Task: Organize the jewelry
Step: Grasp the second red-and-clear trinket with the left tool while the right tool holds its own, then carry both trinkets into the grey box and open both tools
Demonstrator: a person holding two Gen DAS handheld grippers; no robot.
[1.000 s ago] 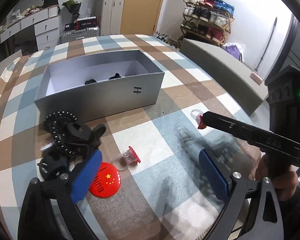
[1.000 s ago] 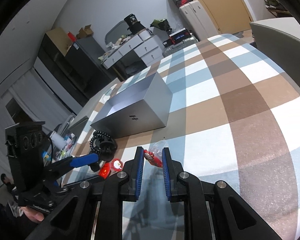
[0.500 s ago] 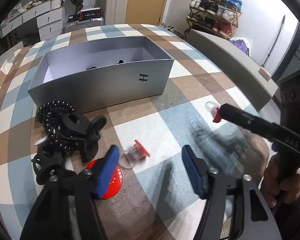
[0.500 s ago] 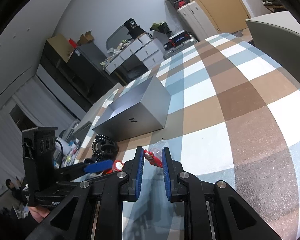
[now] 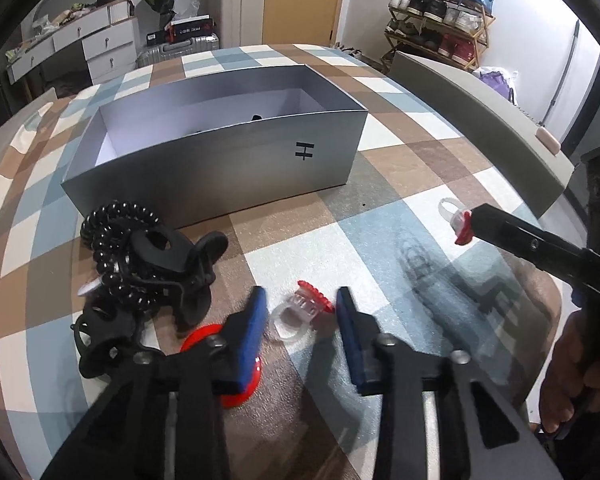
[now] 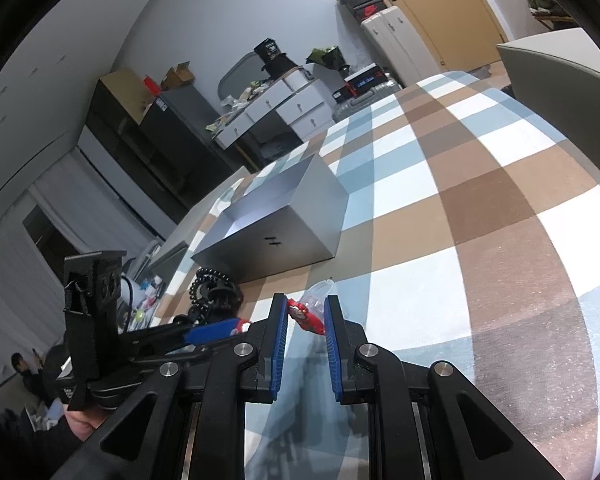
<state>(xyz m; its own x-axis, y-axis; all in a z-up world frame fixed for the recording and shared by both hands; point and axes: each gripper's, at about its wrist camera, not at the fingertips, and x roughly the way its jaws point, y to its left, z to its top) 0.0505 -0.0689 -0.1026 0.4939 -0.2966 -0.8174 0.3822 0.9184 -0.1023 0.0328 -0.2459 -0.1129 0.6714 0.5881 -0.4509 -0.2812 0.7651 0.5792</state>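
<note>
A clear plastic ring with a red top (image 5: 300, 310) lies on the checked tablecloth between the open blue pads of my left gripper (image 5: 302, 300). My right gripper (image 6: 306, 312) is shut on a second clear ring with a red top (image 6: 306, 314), held above the cloth; it also shows at the right of the left wrist view (image 5: 458, 222). An open grey box (image 5: 220, 160) stands behind, with dark items inside. A black beaded bracelet (image 5: 112, 240) and black hair clips (image 5: 168, 264) lie at the left.
A red round badge (image 5: 198, 338) lies under my left finger. A grey bench (image 5: 480, 120) runs along the table's right side. Drawers, suitcases and a shoe rack stand behind the table.
My left gripper moved forward and narrowed around the ring on the cloth. My right gripper kept its ring and lifted slightly.
</note>
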